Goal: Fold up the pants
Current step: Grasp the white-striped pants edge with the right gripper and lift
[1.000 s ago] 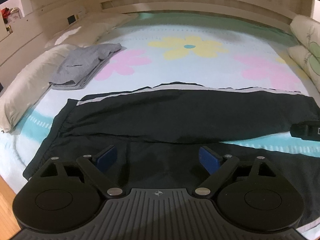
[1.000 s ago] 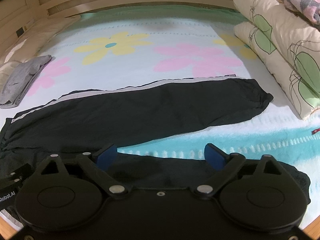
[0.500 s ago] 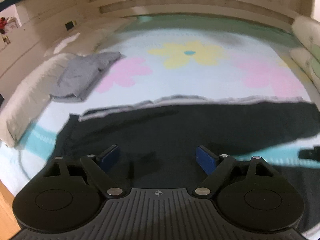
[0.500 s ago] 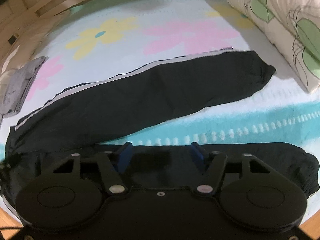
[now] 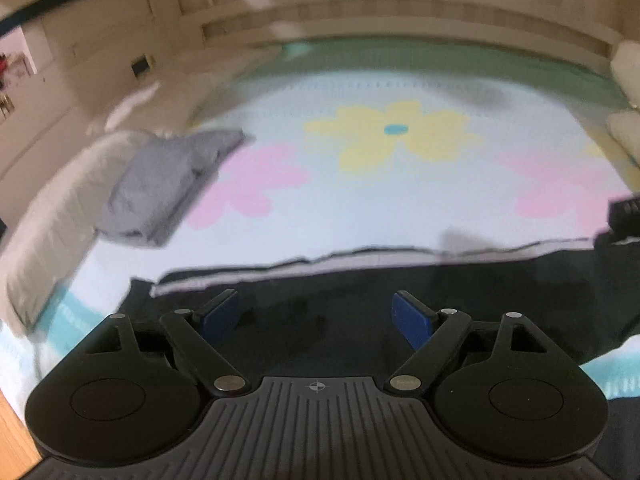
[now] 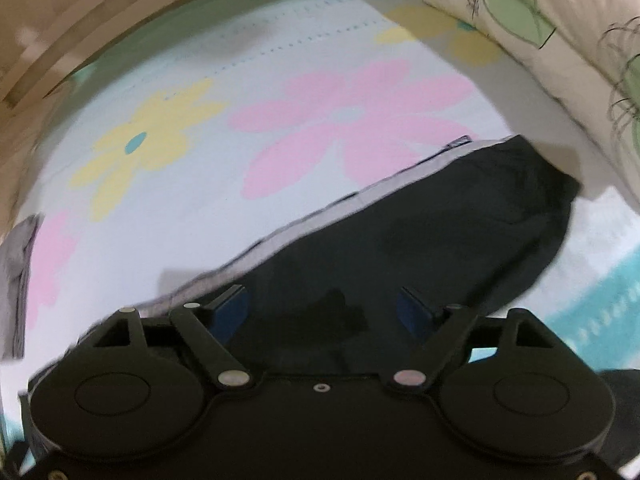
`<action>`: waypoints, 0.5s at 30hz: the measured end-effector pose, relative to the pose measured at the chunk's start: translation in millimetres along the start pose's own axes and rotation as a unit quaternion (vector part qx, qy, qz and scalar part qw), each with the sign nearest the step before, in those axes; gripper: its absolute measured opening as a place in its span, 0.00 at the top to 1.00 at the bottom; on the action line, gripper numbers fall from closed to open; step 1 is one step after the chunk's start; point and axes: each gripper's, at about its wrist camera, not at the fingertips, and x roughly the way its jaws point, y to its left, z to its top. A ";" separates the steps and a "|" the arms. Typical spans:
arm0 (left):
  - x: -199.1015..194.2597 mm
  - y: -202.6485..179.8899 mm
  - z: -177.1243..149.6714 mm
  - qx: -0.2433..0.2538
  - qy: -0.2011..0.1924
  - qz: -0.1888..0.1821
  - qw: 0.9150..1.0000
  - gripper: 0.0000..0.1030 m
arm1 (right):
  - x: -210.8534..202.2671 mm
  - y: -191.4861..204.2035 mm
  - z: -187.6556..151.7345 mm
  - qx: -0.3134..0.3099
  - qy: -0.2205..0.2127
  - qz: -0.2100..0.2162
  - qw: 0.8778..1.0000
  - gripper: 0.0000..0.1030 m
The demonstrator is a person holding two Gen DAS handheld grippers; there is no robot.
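Both tools are pushing farther over the black pants [image 5: 400,300] lying flat on the bed [image 5: 380,208], the left tool [image 5: 316,314] gaping empty and the right tool [image 6: 320,312] just reopening, grasping nothing, so the fold is yet to begin.

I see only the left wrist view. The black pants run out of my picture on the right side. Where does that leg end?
Observer: Its cuff ends on the sheet, close beside a leaf-print pillow; I cannot tell if they touch.
Operator: Is the right claw holding cloth?
Observer: No. The right claw has just been opening; its pads stand apart above the black pants, with nothing pinched between them.
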 end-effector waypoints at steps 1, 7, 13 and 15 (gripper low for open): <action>5.4 1.8 1.1 0.001 0.005 -0.002 1.000 0.20 | 12.2 3.9 4.0 0.007 0.000 -0.002 1.000 0.19; 31.5 12.2 8.1 0.003 0.016 0.034 0.999 0.20 | 67.9 19.6 23.6 0.040 0.008 -0.030 0.999 0.19; 46.2 16.9 9.7 0.011 0.019 0.074 0.997 0.20 | 105.2 28.5 34.1 0.066 0.018 -0.067 0.995 0.21; 48.4 17.1 9.3 0.012 0.023 0.075 0.997 0.20 | 111.0 30.1 32.0 0.065 0.021 -0.086 0.994 0.22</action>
